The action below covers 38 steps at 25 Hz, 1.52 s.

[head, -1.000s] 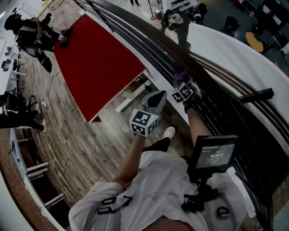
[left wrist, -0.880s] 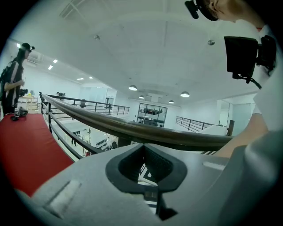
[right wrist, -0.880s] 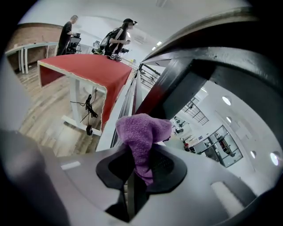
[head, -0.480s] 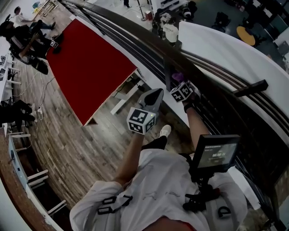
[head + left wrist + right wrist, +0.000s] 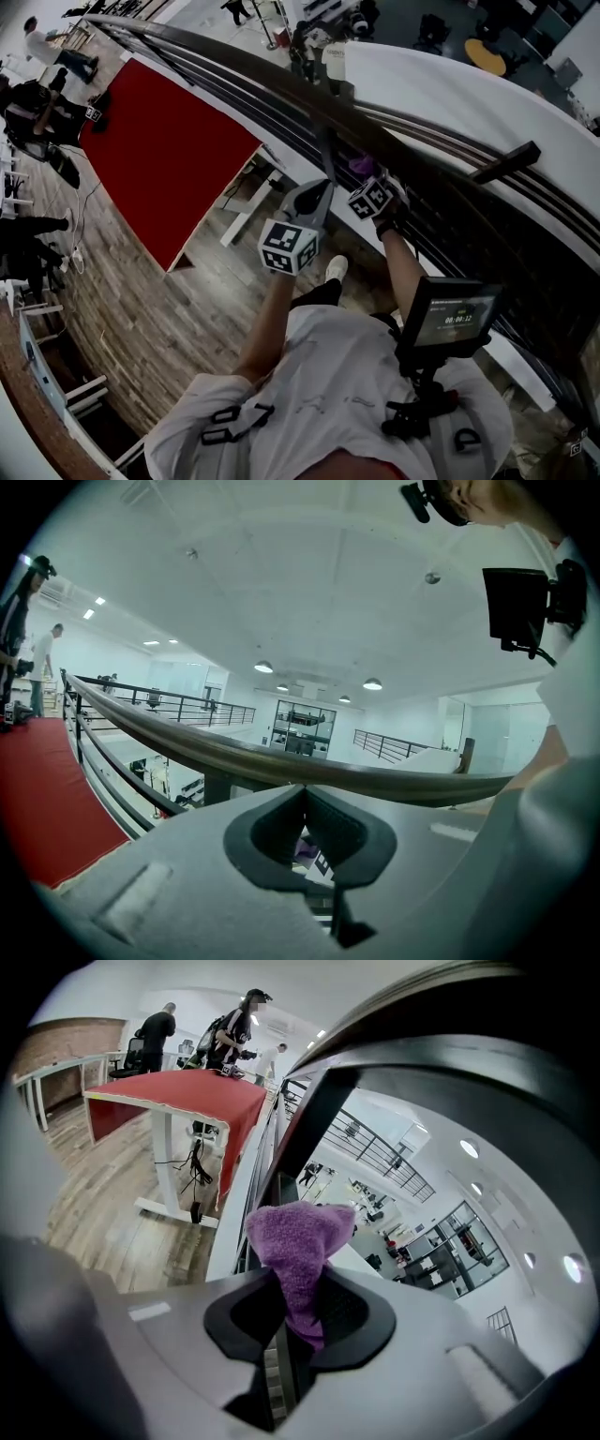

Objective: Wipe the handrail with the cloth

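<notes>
The right gripper [image 5: 298, 1288] is clamped on the purple cloth [image 5: 300, 1232], and a bunched tuft of it is seen standing up out of the dark jaw pads. Above and to the right of the tuft, the dark underside of the handrail [image 5: 469, 1072] fills the right gripper view, with one slanted post running down from it. In the head view the cloth [image 5: 361, 166] is held right at the rail's near edge by the right gripper [image 5: 365, 178]; whether it is touching the rail cannot be told.

The left gripper [image 5: 304, 797] is seen with its jaws brought together and nothing held between them (a sliver of purple shows only through the gap behind them). The handrail [image 5: 281, 766] is seen crossing just above these jaws as a brown curved bar. In the head view the left gripper [image 5: 317, 195] is held just beside the right one, on the floor side of the handrail [image 5: 272, 80].

Two grippers, one cloth and one handrail are counted. One red-topped table [image 5: 169, 141] is seen beyond, on a wooden floor [image 5: 141, 309], and two people [image 5: 234, 1030] are made out at its far end. One small screen [image 5: 455, 317] is carried at the person's chest.
</notes>
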Each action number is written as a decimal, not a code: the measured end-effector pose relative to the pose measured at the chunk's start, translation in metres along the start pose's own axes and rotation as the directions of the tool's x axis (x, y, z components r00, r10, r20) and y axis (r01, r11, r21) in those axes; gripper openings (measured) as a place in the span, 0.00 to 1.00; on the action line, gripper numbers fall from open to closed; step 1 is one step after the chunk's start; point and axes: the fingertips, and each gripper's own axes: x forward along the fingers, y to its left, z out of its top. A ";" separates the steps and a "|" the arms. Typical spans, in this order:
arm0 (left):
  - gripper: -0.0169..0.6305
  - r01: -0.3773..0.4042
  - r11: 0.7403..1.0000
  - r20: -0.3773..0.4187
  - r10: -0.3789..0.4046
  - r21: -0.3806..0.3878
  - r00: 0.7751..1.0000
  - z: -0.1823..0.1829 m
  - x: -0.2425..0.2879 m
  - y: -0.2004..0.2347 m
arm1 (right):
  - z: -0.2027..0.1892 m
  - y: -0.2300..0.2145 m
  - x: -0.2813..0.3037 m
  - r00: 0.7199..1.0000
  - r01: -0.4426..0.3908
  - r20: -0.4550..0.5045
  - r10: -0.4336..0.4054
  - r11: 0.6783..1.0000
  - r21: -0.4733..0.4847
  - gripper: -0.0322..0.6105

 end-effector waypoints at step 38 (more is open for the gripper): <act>0.02 0.428 0.894 -0.139 -0.410 0.136 0.901 -0.022 0.082 -0.231 | -0.222 -0.043 -0.110 0.986 0.088 -0.158 -0.045 0.958 0.274 0.16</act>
